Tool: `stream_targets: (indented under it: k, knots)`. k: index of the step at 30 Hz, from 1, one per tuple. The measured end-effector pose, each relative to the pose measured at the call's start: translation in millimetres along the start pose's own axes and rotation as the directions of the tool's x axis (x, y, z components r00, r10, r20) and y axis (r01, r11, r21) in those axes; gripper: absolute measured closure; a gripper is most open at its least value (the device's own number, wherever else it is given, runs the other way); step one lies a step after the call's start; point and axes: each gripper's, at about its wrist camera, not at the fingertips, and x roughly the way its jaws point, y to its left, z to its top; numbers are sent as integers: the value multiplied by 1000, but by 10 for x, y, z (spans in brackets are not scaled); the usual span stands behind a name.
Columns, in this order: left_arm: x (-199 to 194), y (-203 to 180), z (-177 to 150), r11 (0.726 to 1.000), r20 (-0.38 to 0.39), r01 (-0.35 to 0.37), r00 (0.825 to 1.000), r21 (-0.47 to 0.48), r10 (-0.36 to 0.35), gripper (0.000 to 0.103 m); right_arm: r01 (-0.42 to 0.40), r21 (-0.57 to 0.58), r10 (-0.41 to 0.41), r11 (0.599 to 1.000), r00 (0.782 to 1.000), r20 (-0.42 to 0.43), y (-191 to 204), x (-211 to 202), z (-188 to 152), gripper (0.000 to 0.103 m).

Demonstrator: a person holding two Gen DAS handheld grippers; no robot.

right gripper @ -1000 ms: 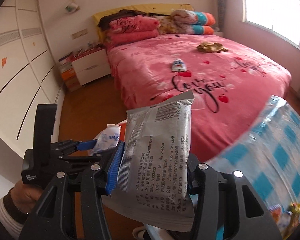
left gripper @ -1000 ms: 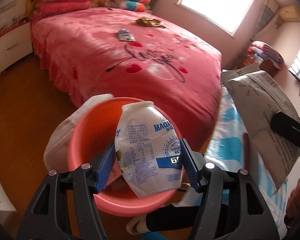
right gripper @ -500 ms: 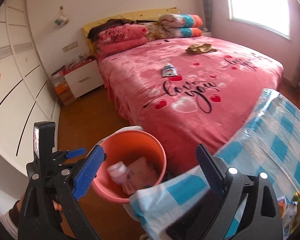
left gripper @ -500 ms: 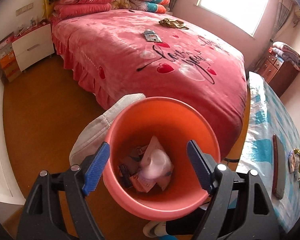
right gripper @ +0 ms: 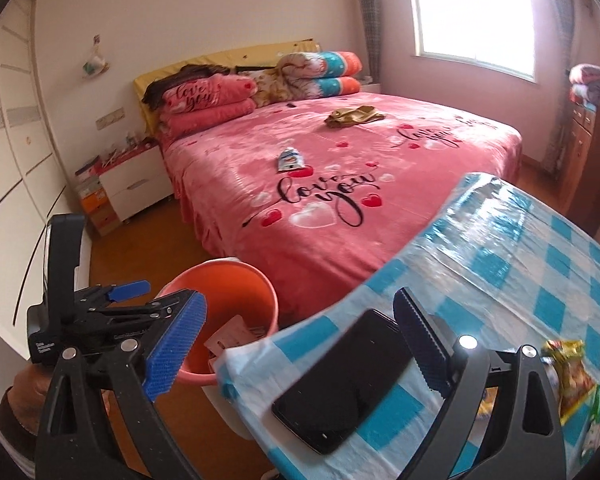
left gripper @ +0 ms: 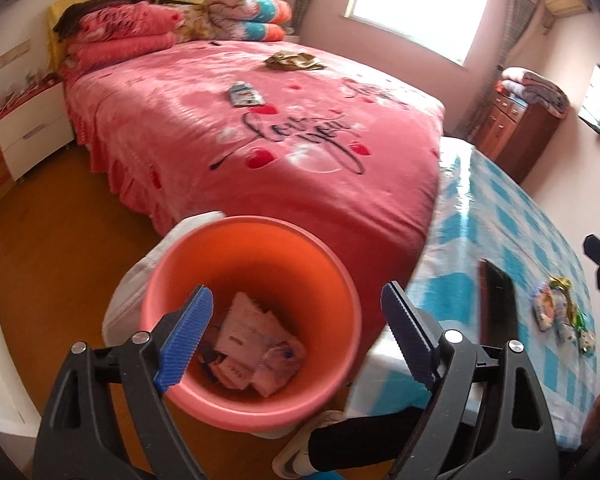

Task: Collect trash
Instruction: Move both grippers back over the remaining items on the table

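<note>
My left gripper (left gripper: 296, 292) hangs over the orange bucket (left gripper: 252, 240), its jaws opening with nothing between them. Crumpled packets (left gripper: 252, 336) lie in the bucket's bottom. My right gripper (right gripper: 300, 296) is open and empty above the near corner of the blue-checked table (right gripper: 540, 260). The bucket (right gripper: 236, 280) sits at its lower left. Snack wrappers (right gripper: 572, 372) lie on the table to the right, and they also show in the left wrist view (left gripper: 560, 312). On the pink bed rest a small packet (right gripper: 290, 159) and a crumpled gold wrapper (right gripper: 352, 116).
A black phone (right gripper: 348, 376) lies on the table under my right gripper. A white bag (left gripper: 132, 280) sits behind the bucket. A person's shoe (left gripper: 300, 448) stands by the bucket. A nightstand (right gripper: 136, 184) is left of the bed, a wooden dresser (left gripper: 516, 128) at the right.
Both grippers let go of their packets, which dropped into the bucket, and both jaws opened wide. The right gripper has swung right over the table corner.
</note>
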Motion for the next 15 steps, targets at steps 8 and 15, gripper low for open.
stream_targets:
  k: [8, 15]
  knots:
    - [-140, -592, -24, 991, 11, 71, 997, 110, -73, 16, 40, 124, -47, 991, 997, 53, -419, -330, -219, 9]
    - [-236, -1011, -61, 976, 13, 111, 993, 190, -116, 16, 73, 218, -90, 973, 993, 72, -788, -558, -424, 8]
